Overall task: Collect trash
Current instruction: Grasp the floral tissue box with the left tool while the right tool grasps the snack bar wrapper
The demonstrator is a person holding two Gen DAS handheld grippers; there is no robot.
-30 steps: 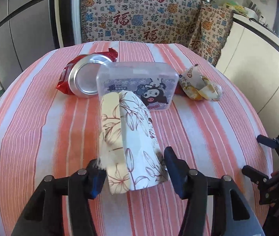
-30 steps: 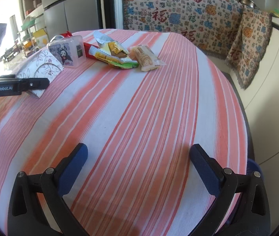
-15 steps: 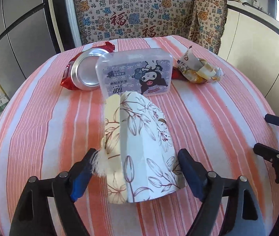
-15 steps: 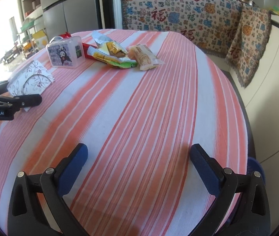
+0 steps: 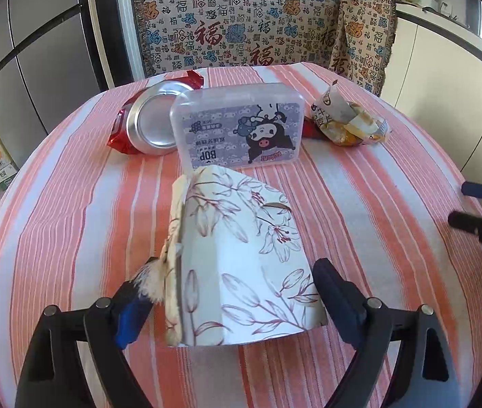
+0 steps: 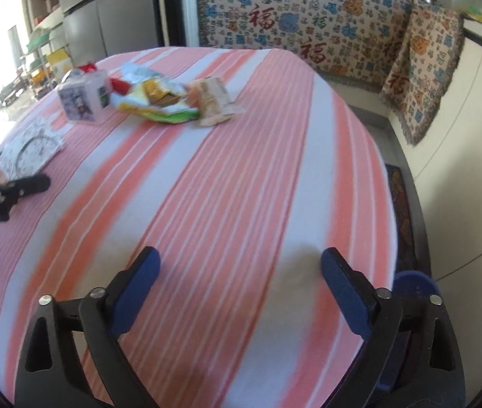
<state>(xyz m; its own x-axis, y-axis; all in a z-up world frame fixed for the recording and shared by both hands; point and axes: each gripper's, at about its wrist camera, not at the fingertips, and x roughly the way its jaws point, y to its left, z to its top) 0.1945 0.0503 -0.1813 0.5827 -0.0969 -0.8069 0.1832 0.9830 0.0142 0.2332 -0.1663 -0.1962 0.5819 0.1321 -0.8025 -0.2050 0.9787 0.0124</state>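
Observation:
A floral-printed soft pack [image 5: 241, 265] lies on the striped table between the fingers of my left gripper [image 5: 230, 292]. The jaws stand wide and neither pad presses on it. Crumpled snack wrappers [image 6: 159, 102] and a beige packet [image 6: 213, 102] lie at the far side; one shows as a yellow-white wrapper [image 5: 346, 122] in the left wrist view. A red wrapper [image 5: 118, 136] sits under a metal tin [image 5: 149, 122]. My right gripper [image 6: 241, 261] hovers over bare cloth with nothing between its jaws, which are closing a little.
A clear plastic box with a cartoon label [image 5: 241, 125] stands behind the floral pack. The round table's edge [image 6: 387, 176] drops off at the right, with a blue object [image 6: 414, 282] below it. A patterned cloth [image 5: 241, 27] covers furniture behind the table.
My left gripper has let go of the floral pack and its jaws have spread wide. My right gripper has shifted across the table, and its jaws stand slightly narrower.

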